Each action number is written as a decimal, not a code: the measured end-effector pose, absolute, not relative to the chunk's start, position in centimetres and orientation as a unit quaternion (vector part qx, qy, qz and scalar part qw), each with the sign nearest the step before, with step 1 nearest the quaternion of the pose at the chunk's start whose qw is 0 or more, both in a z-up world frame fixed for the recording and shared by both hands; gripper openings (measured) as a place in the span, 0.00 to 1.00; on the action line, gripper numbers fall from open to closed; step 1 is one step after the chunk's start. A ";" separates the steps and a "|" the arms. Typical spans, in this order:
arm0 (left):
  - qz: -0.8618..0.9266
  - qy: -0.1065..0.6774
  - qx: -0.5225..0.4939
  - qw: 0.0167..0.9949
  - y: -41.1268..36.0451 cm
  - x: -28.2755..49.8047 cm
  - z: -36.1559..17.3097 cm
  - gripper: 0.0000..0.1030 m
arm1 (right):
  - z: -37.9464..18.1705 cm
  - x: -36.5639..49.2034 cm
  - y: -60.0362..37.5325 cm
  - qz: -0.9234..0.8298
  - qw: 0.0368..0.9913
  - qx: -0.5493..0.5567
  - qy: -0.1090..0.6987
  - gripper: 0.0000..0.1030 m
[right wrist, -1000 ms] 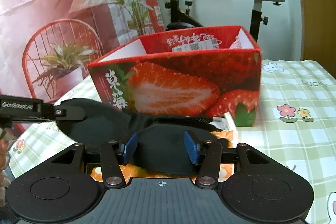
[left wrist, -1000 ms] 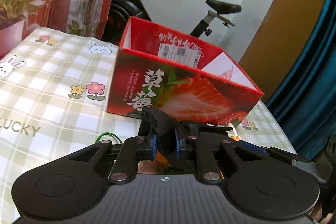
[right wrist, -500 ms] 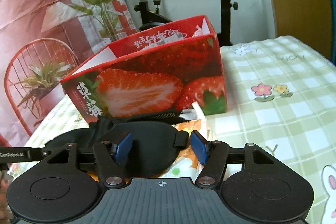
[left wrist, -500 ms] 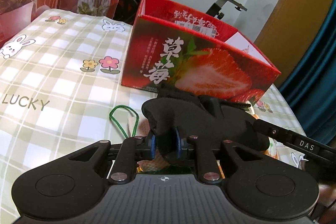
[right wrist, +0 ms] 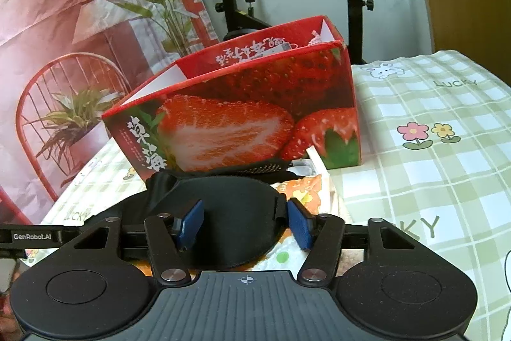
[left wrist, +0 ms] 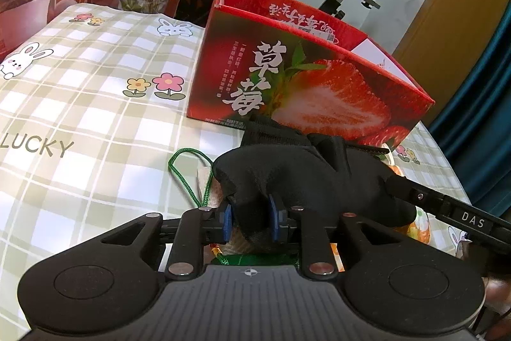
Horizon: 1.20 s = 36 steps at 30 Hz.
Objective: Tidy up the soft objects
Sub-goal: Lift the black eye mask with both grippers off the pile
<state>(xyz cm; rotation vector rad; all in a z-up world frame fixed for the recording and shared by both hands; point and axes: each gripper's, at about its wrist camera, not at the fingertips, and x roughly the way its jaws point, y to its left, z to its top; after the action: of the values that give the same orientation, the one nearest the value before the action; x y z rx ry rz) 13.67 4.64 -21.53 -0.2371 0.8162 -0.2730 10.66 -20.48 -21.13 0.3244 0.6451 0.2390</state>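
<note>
A black padded eye mask [left wrist: 303, 181] lies low over the table in front of the red strawberry box [left wrist: 303, 91]. My left gripper [left wrist: 249, 221] pinches a bunched fold of its near end; the jaws are opening, though both blue pads still press on the fabric. In the right wrist view the mask [right wrist: 236, 213] lies between the pads of my right gripper [right wrist: 246, 224]. Those jaws are closing, and the right pad stands clear of the mask's edge. The strawberry box [right wrist: 239, 123] is open at the top, right behind the mask.
A green cord [left wrist: 188, 178] and an orange printed packet [right wrist: 303, 190] lie under and beside the mask. The checked tablecloth [left wrist: 95, 117] spreads to the left of the box. An exercise bike, plants and a red chair stand beyond the table.
The left gripper has sunk with the mask, which now spreads out low over the packet. The right wrist view has rolled, and the right jaws stand a little wider around the mask.
</note>
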 end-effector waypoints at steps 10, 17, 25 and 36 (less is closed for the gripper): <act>-0.126 0.405 -0.114 0.898 4.7 13.9 -22.0 0.23 | -20.6 10.5 -19.9 0.137 0.928 0.153 0.311 0.50; -0.128 0.406 -0.117 0.897 4.7 14.0 -22.1 0.23 | -21.4 10.8 -20.4 0.130 0.922 0.173 0.321 0.53; -0.128 0.405 -0.118 0.898 4.8 14.0 -22.1 0.22 | -20.2 10.4 -20.1 0.153 0.926 0.159 0.306 0.42; -0.128 0.406 -0.117 0.897 4.8 14.0 -22.1 0.22 | -17.6 9.4 -19.9 0.175 0.942 0.140 0.250 0.21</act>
<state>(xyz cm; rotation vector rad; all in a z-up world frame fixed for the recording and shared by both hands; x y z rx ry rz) 13.96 4.84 -22.09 -0.2434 0.8399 -0.2649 9.41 -19.89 -17.63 0.2847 0.5094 0.3572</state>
